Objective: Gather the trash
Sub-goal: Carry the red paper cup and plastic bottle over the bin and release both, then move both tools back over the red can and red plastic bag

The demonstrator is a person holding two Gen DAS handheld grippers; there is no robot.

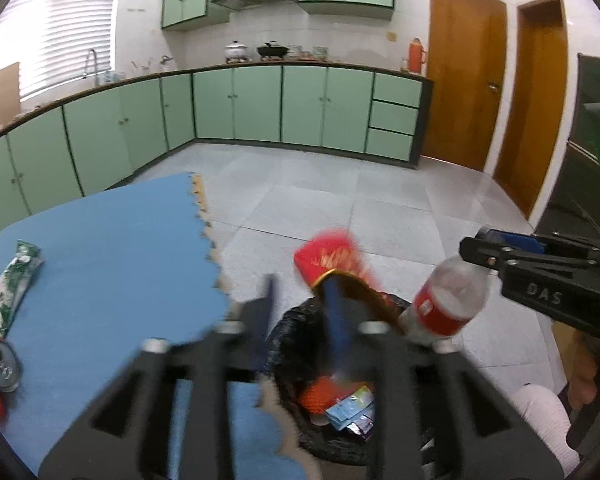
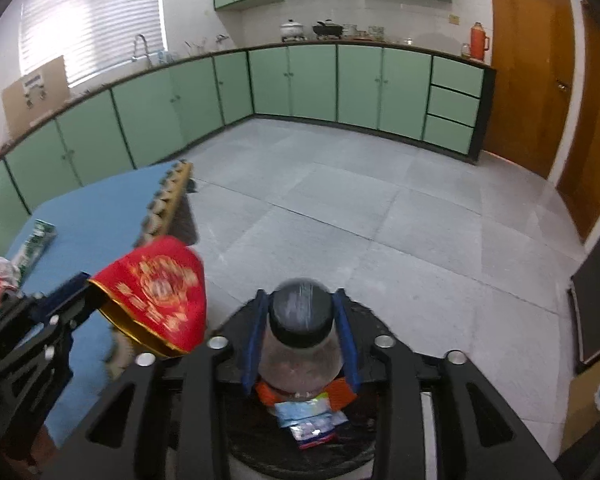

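Black-lined bin [image 1: 300,344]: a round trash bin with a black plastic liner, on the floor beside the counter; inside lie an orange wrapper [image 1: 320,394] and a pale blue packet [image 1: 350,406].
Counter [image 1: 112,264]: covered by a blue foam mat with a jigsaw edge; a green-and-white wrapper [image 1: 14,280] and a red drink can [image 1: 0,364] lie at its left end.
Room: grey tiled floor [image 2: 340,208], green cabinets [image 2: 312,80], wooden doors.
Left hand-held gripper [image 1: 304,308]: partly open above the bin; a red-and-gold paper packet [image 1: 334,264] touches one finger, grip unclear.
Right hand-held gripper [image 2: 300,332]: partly open over the bin, blue pads flanking a clear plastic bottle with a red label [image 2: 300,344]; pressing or not, I cannot tell.
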